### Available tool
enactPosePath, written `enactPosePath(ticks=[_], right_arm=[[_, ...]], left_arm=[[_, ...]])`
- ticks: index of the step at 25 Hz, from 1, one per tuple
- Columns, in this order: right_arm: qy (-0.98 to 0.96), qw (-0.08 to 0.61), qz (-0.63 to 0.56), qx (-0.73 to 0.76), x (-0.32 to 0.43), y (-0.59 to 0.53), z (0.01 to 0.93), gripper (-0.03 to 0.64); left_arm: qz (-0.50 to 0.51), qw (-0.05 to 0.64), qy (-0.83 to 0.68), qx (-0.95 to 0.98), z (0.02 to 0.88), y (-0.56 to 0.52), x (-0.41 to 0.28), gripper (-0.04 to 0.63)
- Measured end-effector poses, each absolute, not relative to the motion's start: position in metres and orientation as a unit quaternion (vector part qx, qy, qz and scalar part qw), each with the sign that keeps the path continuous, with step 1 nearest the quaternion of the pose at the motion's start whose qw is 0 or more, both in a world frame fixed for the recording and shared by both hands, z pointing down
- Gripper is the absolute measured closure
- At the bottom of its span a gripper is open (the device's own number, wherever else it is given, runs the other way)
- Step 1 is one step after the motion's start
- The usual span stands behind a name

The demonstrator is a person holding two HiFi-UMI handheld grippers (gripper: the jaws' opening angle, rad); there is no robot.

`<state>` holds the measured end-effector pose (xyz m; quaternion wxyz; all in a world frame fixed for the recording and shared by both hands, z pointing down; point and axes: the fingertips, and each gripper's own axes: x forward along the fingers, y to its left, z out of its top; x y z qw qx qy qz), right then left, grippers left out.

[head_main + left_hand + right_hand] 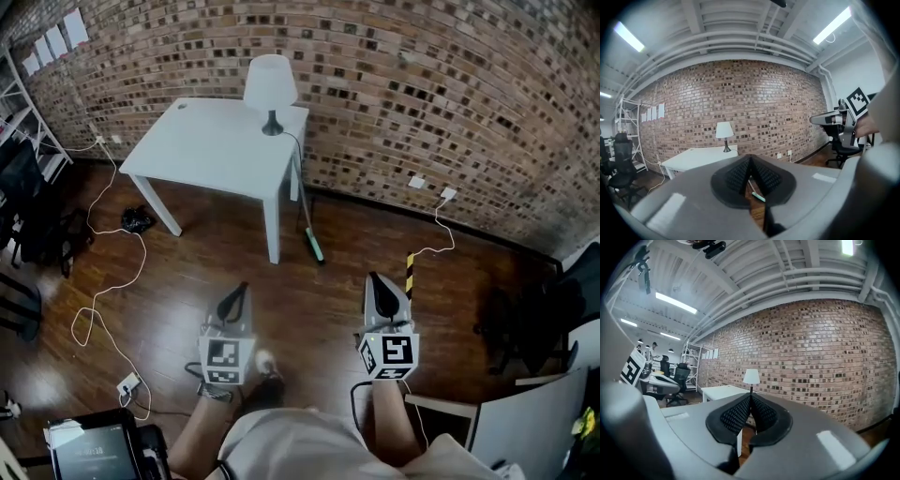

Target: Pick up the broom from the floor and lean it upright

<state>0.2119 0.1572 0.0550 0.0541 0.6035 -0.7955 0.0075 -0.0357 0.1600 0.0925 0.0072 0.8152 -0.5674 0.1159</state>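
The broom [312,236], a thin handle with a green head, is down by the white table's [211,150] front right leg; whether it lies flat or leans I cannot tell. Its green head [758,197] shows just past the left jaws in the left gripper view. My left gripper [242,289] and right gripper [375,279] are held side by side over the wooden floor, well short of the broom. Both are shut with nothing between the pads, the left gripper [750,157] and the right gripper [751,396] each closing to a point.
A white lamp [270,89] stands on the table against the brick wall [422,94]. White cables and a power strip [128,384] trail across the floor at left. A yellow-black striped bar [409,272] is near the right gripper. Office chairs [530,323] stand at right, a shelf [19,103] at left.
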Motion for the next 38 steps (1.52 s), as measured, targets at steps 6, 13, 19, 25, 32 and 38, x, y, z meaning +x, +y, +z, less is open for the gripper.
enactPosePath(ticks=[6, 13, 19, 25, 32, 38], right_arm=[[-0.798, 0.066, 0.012, 0.6, 0.252, 0.24, 0.063, 0.603], [-0.79, 0.06, 0.022, 0.61, 0.28, 0.306, 0.056, 0.603], [-0.781, 0.054, 0.015, 0.622, 0.282, 0.331, 0.046, 0.603], [-0.775, 0.044, 0.004, 0.631, 0.265, 0.331, 0.037, 0.603], [-0.77, 0.061, -0.014, 0.635, 0.263, 0.327, 0.03, 0.606], [-0.778, 0.08, -0.005, 0.623, 0.247, 0.323, 0.036, 0.606]], left_arm=[[0.104, 0.005, -0.581, 0.807, 0.087, 0.247, -0.001, 0.595], [0.109, 0.011, -0.581, 0.806, 0.087, 0.313, 0.01, 0.595], [0.105, 0.011, -0.568, 0.816, 0.08, 0.329, 0.014, 0.595], [0.1, 0.013, -0.556, 0.825, 0.081, 0.326, 0.001, 0.595], [0.092, 0.012, -0.549, 0.831, 0.081, 0.318, 0.003, 0.595], [0.087, 0.009, -0.546, 0.834, 0.077, 0.313, 0.0, 0.595]])
